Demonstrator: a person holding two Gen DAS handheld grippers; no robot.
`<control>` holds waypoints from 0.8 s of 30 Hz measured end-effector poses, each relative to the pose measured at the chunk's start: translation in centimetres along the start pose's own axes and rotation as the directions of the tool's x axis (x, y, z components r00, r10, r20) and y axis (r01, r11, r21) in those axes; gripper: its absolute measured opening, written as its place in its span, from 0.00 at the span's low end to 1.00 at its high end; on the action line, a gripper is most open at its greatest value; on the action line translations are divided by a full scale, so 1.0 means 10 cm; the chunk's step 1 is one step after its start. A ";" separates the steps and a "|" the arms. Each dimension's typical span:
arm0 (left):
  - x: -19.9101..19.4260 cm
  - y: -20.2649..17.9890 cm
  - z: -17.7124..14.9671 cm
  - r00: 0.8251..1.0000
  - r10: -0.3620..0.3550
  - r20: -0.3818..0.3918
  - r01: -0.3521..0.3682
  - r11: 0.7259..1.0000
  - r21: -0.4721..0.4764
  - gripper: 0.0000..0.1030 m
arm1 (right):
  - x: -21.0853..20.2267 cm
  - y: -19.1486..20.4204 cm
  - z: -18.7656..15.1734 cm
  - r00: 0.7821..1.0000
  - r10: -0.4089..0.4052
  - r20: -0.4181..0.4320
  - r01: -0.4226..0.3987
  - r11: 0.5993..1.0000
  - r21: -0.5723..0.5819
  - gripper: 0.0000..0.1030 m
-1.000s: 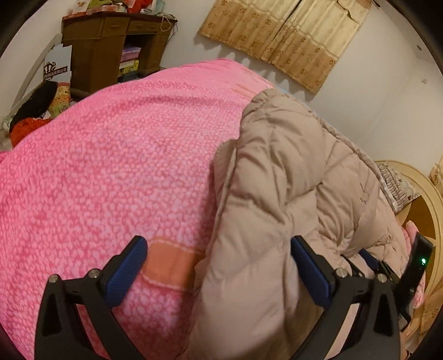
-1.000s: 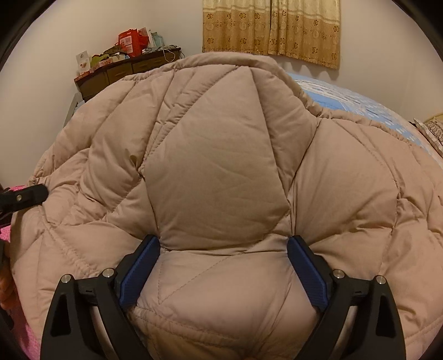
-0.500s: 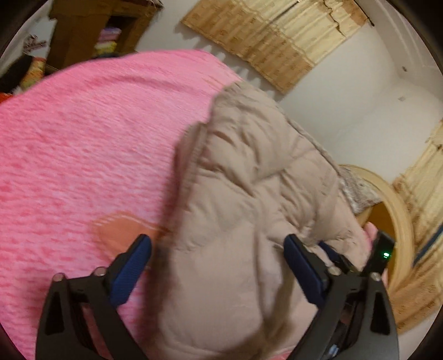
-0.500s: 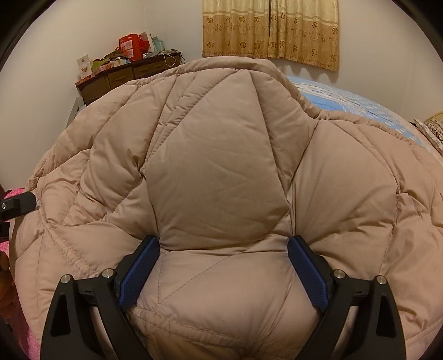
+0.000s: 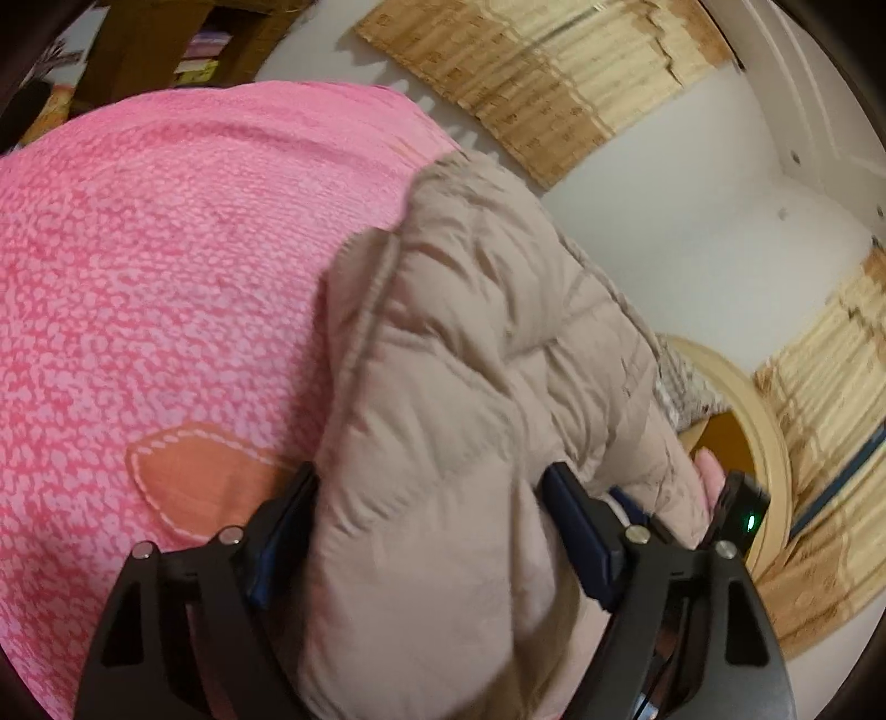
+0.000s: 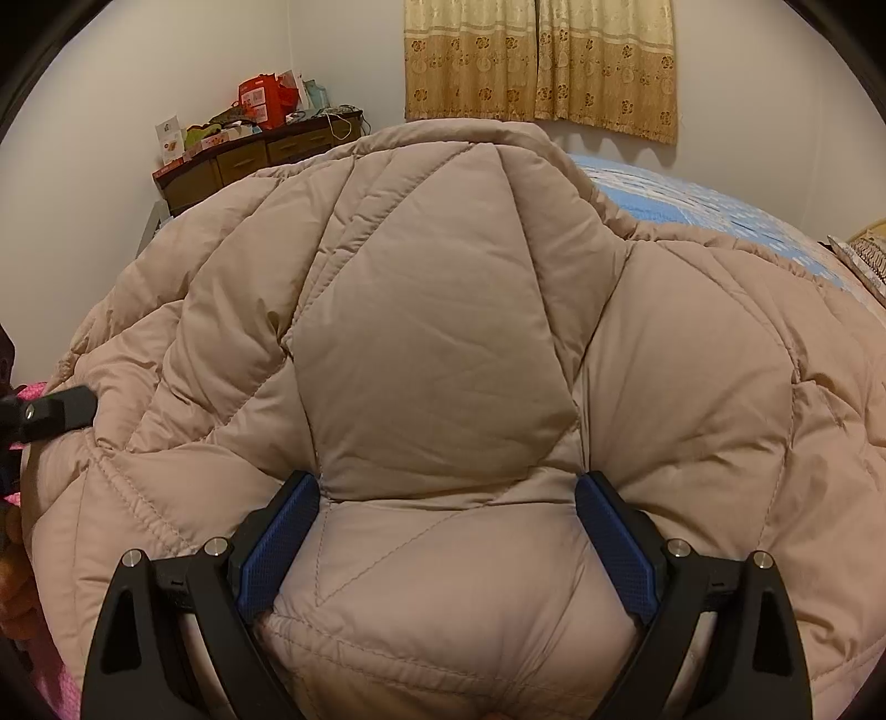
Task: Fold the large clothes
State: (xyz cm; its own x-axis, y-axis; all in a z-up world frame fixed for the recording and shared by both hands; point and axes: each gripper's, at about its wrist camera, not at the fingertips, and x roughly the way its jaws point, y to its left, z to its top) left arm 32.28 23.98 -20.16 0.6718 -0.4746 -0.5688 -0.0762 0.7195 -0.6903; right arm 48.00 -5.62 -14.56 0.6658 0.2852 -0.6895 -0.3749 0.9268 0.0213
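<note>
Left wrist view. Gripped a thick fold at the near end of the beige quilted jacket (image 5: 470,343) with the left tool (image 5: 429,487), jaws just having been closing, both blue pads against the padding. Sprawled along the right side of the bed over a pink blanket (image 5: 166,249), reaching from the near edge towards the far one. Showed an orange stitched patch (image 5: 194,471) on the blanket just left of the fold, partly hidden behind the left pad. Hid most of the bed's right half under the jacket's bulk. Beyond the far edge, a yellow curtain (image 5: 554,72) on the wall and a brown desk (image 5: 149,50) in the far left corner. At the right, a rounded cream headboard (image 5: 769,421) and, peeping past the jacket's edge, a fingertip (image 5: 709,471) beside a black casing with a green light.

Right wrist view. Pinched a puffed panel of the same jacket (image 6: 432,360) with the right tool (image 6: 447,487), pads pressed in so that the fabric creased at each side. Filled nearly the whole view with quilting, blocking the near bed. Touched the jacket's left edge with one black finger of the left tool. Behind, a cluttered dresser (image 6: 260,160) at the left, a curtain (image 6: 542,61) above, a blue sheet (image 6: 692,205) at the far right of the bed.
</note>
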 end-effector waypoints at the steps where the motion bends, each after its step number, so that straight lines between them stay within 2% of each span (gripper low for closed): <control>1: 0.00 0.04 0.03 1.000 -0.016 0.006 0.016 1.000 -0.026 0.79 | 0.00 0.01 0.00 1.000 -0.001 0.002 0.001 1.000 -0.001 0.91; 3: -0.02 0.09 0.05 0.999 -0.049 0.011 0.050 0.997 -0.053 0.78 | -0.01 0.00 0.00 1.000 0.001 0.005 -0.001 1.000 0.001 0.91; 5: -0.03 0.09 0.07 0.997 -0.074 0.008 0.075 0.996 -0.050 0.72 | -0.01 -0.01 -0.01 1.000 0.003 0.007 -0.003 1.000 0.003 0.91; 7: -0.03 0.10 0.07 0.994 -0.114 0.003 0.114 0.992 -0.053 0.52 | -0.01 -0.01 -0.01 1.000 0.006 0.009 -0.006 1.000 0.005 0.91; 9: -0.05 0.10 0.07 0.988 -0.152 0.012 0.153 0.986 -0.064 0.43 | -0.01 -0.02 -0.02 1.000 0.008 0.011 -0.008 1.000 0.007 0.91; 11: -0.11 0.06 0.05 0.983 -0.181 0.030 0.182 0.983 -0.034 0.37 | -0.01 -0.03 -0.03 1.000 0.010 0.012 -0.010 1.000 0.008 0.91; 15: -0.12 0.01 0.06 0.986 -0.160 0.037 0.161 0.987 -0.027 0.39 | -0.01 -0.04 -0.03 1.000 0.011 0.015 -0.011 1.000 0.010 0.91; 17: -0.06 0.03 0.09 0.993 -0.112 0.031 0.113 0.992 -0.055 0.54 | -0.01 -0.05 -0.03 1.000 0.011 0.015 -0.011 1.000 0.009 0.91; 19: 0.01 0.07 0.12 0.993 -0.116 0.026 0.118 0.989 -0.094 0.57 | -0.01 -0.05 -0.03 1.000 0.010 0.017 -0.011 1.000 0.009 0.91; 20: 0.01 0.08 0.11 0.992 -0.125 0.030 0.127 0.988 -0.087 0.55 | -0.01 -0.05 -0.03 1.000 0.010 0.018 -0.010 1.000 0.008 0.91; 22: -0.02 0.05 0.09 0.988 -0.153 0.031 0.154 0.987 -0.054 0.37 | -0.01 -0.05 -0.03 1.000 0.008 0.019 -0.008 1.000 0.008 0.91; 24: -0.07 0.03 0.09 0.983 -0.178 0.035 0.179 0.982 -0.052 0.31 | -0.02 -0.04 -0.03 1.000 0.004 0.019 -0.004 1.000 0.005 0.91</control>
State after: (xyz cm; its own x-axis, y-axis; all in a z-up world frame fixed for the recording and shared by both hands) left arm 32.45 24.99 -19.59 0.7000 -0.5768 -0.4210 0.0075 0.5955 -0.8033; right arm 47.84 -6.11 -14.67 0.6764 0.2930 -0.6758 -0.3740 0.9270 0.0276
